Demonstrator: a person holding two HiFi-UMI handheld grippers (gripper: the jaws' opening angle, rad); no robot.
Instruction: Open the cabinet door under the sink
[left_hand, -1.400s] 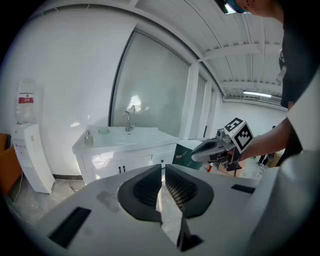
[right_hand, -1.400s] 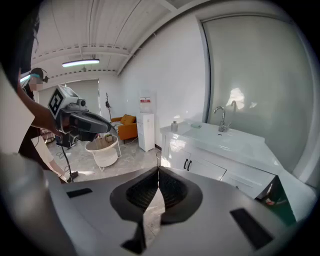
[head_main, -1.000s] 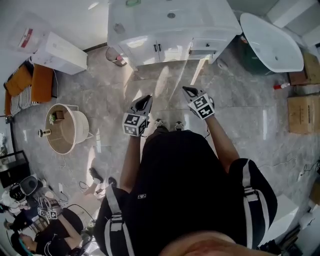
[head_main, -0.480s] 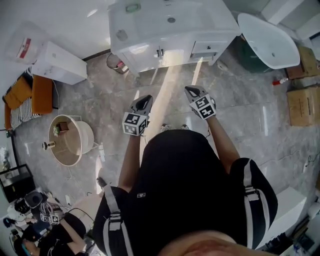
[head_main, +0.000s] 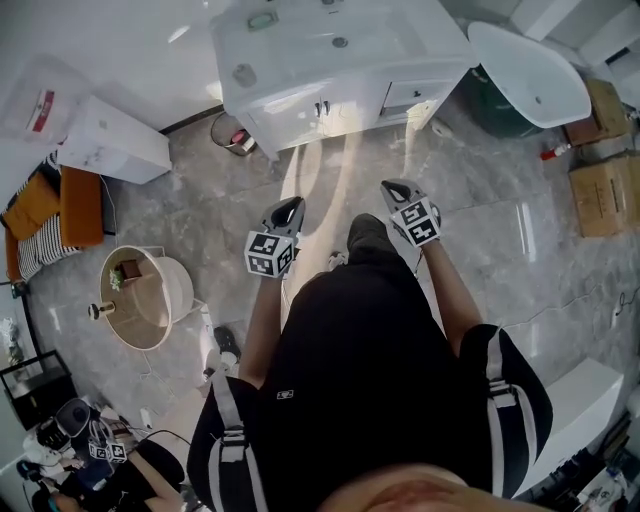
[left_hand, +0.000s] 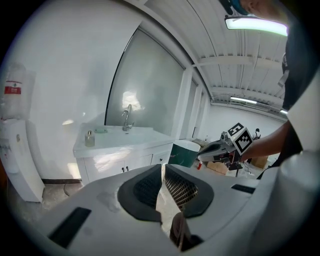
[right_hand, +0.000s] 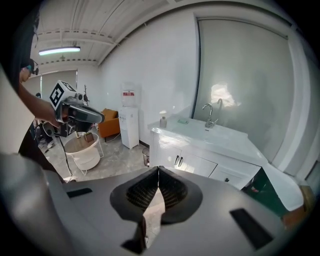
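White plastic marks the water dispenser (head_main: 112, 137) at the far left, with a round side table (head_main: 140, 285) standing nearer on the marble floor (head_main: 200, 200). Next, the left gripper (head_main: 290, 204) is held out in front of the body and aimed at the vanity; its fingers (left_hand: 145, 189) are pressed together at the tips, with nothing caught between them. Well ahead, the cabinet (head_main: 300, 112) stands under the sink (head_main: 310, 45). Its two doors are shut and face the person, and the pair of handles (head_main: 322, 107) sits side by side at the middle seam. Each door's long axis is upright, as are the bar handles, so a grasp from the front with the fingers set across a bar is judged to be needed. The right gripper (head_main: 392, 187) is carried about level with the left one and is likewise pointed at the cabinet, its fingers (right_hand: 175, 192) closed and empty. Both are judged to be held this way because the cabinet is well out of reach. A bathtub (head_main: 530, 70) lies at the far right.
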